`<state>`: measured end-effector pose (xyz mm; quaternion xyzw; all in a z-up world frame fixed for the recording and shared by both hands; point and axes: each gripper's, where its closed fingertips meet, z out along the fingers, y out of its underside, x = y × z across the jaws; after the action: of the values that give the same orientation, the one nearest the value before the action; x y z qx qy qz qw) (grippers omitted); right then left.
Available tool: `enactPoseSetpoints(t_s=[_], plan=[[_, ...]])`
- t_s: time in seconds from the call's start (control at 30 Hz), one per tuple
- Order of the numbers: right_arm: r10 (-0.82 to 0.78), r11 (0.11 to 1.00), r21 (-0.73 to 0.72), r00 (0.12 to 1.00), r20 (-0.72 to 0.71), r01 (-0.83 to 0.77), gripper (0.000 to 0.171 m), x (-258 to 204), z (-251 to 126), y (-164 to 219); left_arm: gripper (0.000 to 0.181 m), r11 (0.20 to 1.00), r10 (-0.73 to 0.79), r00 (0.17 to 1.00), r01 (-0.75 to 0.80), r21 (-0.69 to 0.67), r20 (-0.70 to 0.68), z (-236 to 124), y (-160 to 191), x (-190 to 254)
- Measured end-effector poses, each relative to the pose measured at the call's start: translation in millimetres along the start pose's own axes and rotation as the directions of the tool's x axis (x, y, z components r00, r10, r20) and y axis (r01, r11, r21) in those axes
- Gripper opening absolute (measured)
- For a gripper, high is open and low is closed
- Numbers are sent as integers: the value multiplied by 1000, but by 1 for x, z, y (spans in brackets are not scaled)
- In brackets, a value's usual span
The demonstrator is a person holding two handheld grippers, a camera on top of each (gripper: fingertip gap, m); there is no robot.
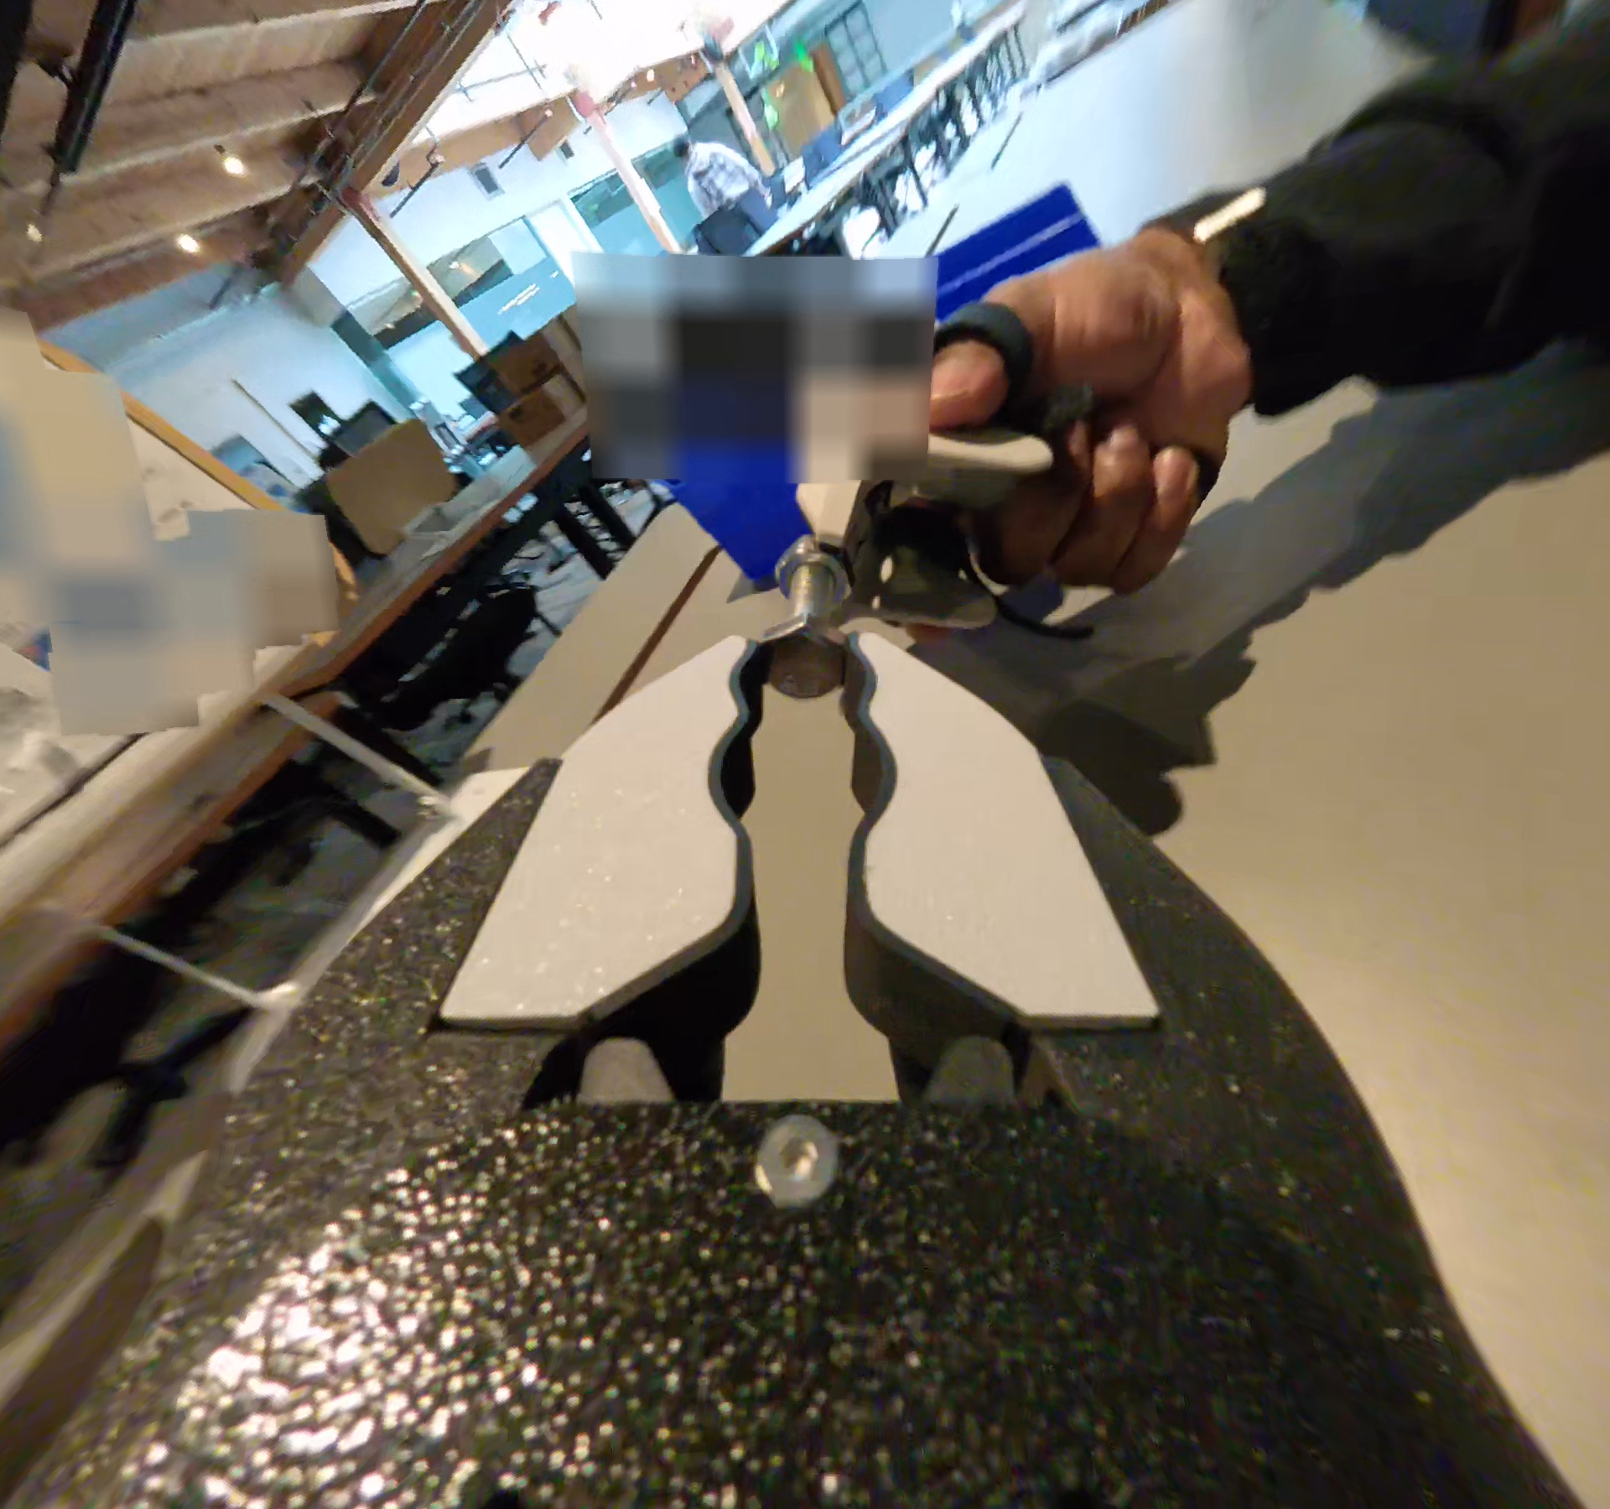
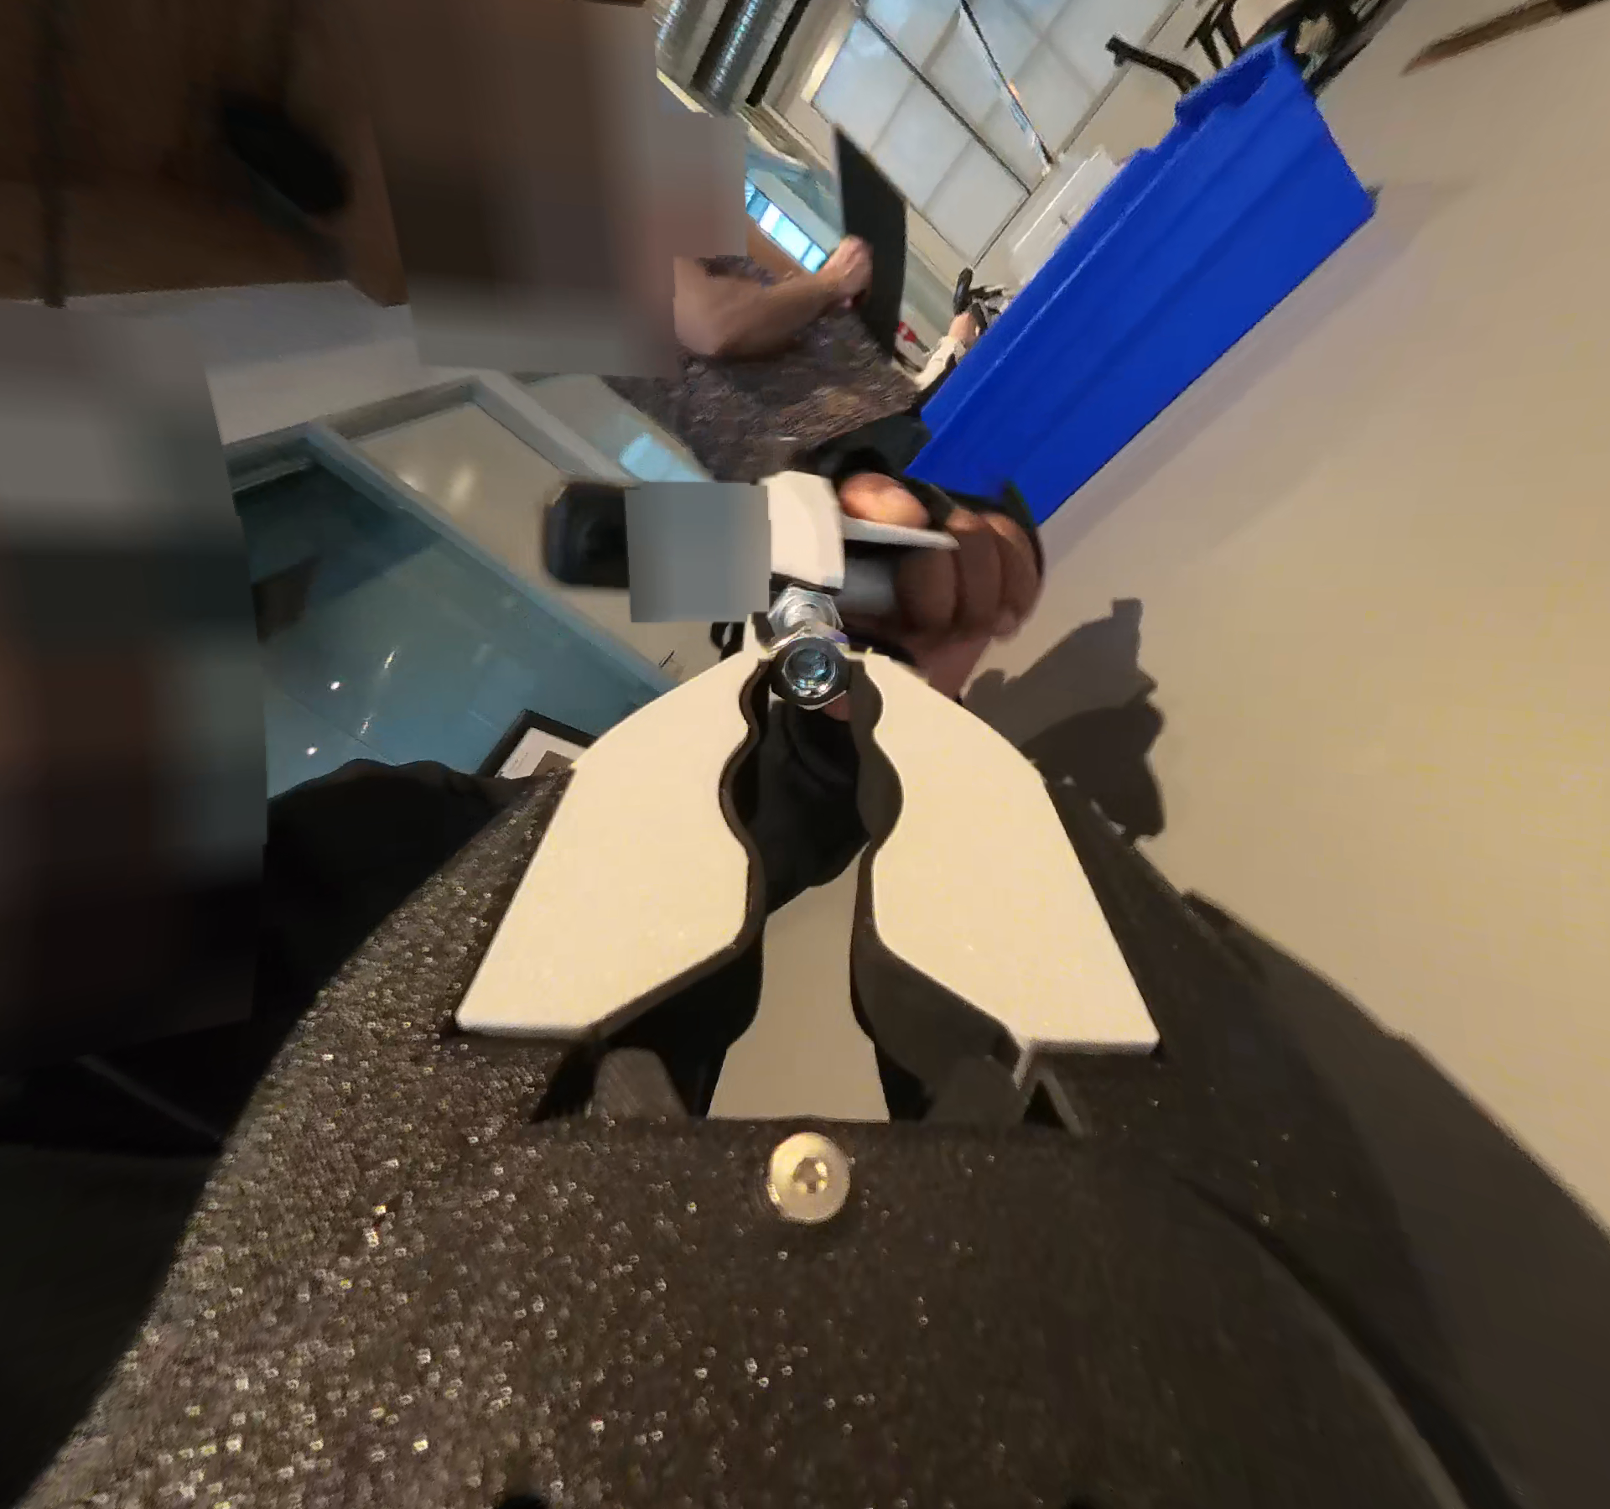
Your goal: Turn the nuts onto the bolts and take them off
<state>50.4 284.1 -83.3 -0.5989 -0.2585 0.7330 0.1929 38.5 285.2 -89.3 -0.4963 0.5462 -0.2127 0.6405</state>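
Note:
In the left wrist view, my left gripper point(image 1: 806, 665) is shut on the round head of a silver bolt point(image 1: 806, 674), which points away from the camera. A wing nut point(image 1: 794, 629) sits on the thread just past the head, and a hex nut point(image 1: 810, 565) sits at the far end. In the right wrist view, my right gripper point(image 2: 810, 674) is shut on that hex nut point(image 2: 810, 676), with the bolt's end showing in its middle. A second nut point(image 2: 801, 609) lies farther along the bolt. Both grippers face each other above the table.
A pale table point(image 1: 1307, 770) lies under both grippers. A blue plastic bin point(image 2: 1159, 282) stands on it behind them. A hand point(image 1: 1115, 386) holds the opposite gripper. Other tables and a person are far behind. The tips of both grippers are at nearly the same place.

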Motion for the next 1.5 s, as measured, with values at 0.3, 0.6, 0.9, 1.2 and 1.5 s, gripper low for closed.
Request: enactPoseSetpoints(t_s=[0.3, 0.6, 0.9, 1.2, 1.5], plan=[[113, 994, -13, 993, 33, -112, 17, 2, 1, 7, 17, 965, 255, 967, -253, -64, 20, -4, 2, 5], [49, 999, -12, 997, 62, -48, 18, -4, 1, 5, 17, 999, 8, 1000, -7, 39, -25, 0, -1, 4], [-142, 984, -103, 989, 30, 144, 18, -8, 3, 14, 17, 928, -335, 904, 365, 72, -267, -1, -1, 14], [-468, 850, -281, 883, -15, 446, 18, -9, 2, 28, 17, 795, -537, 709, 606, 6, -457, -3, -1, 26], [-872, 433, -498, 489, -20, 751, 17, -5, -3, 36, 17, 715, -630, 582, 693, -92, -515, -2, -2, 36]])
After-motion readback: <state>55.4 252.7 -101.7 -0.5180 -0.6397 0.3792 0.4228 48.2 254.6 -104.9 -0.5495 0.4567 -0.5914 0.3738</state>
